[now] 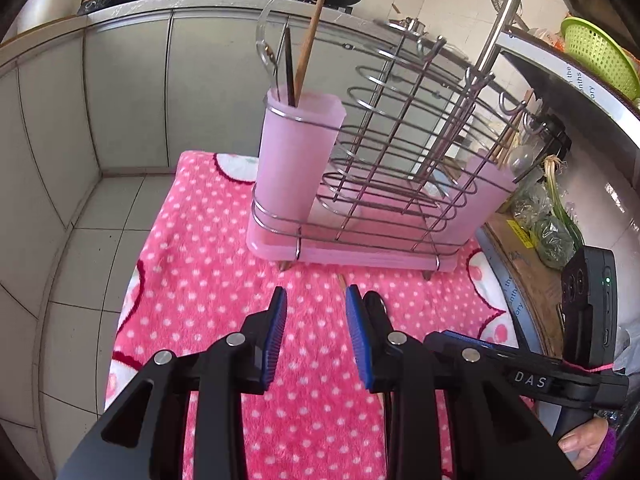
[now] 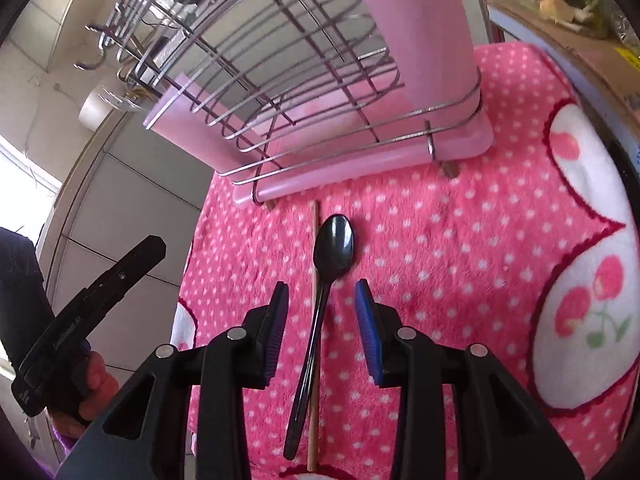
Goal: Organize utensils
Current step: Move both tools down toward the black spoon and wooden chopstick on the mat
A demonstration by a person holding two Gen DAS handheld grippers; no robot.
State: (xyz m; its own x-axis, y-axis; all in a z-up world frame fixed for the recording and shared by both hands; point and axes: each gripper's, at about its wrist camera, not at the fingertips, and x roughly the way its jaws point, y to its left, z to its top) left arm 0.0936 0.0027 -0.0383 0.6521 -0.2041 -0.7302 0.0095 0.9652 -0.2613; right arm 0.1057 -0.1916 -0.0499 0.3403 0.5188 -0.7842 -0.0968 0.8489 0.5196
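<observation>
A black spoon (image 2: 332, 252) lies on the pink dotted cloth (image 2: 460, 240), bowl toward the rack, beside a wooden chopstick (image 2: 315, 320). My right gripper (image 2: 322, 292) is open above the spoon's handle, which passes between the jaws. A wire rack (image 1: 400, 152) on a pink tray carries a pink cup (image 1: 296, 160) holding a clear spoon, a dark utensil and a wooden chopstick (image 1: 314, 36). My left gripper (image 1: 316, 300) is open and empty over the cloth, in front of the rack. The spoon's bowl (image 1: 374, 300) peeks behind its right finger.
A second pink cup (image 1: 488, 188) sits at the rack's right end. A cardboard box with greens (image 1: 540, 240) stands right of the cloth. Grey cabinet doors (image 1: 128, 92) lie behind, with pans on the stove above. The left gripper's body (image 2: 88, 320) shows at left.
</observation>
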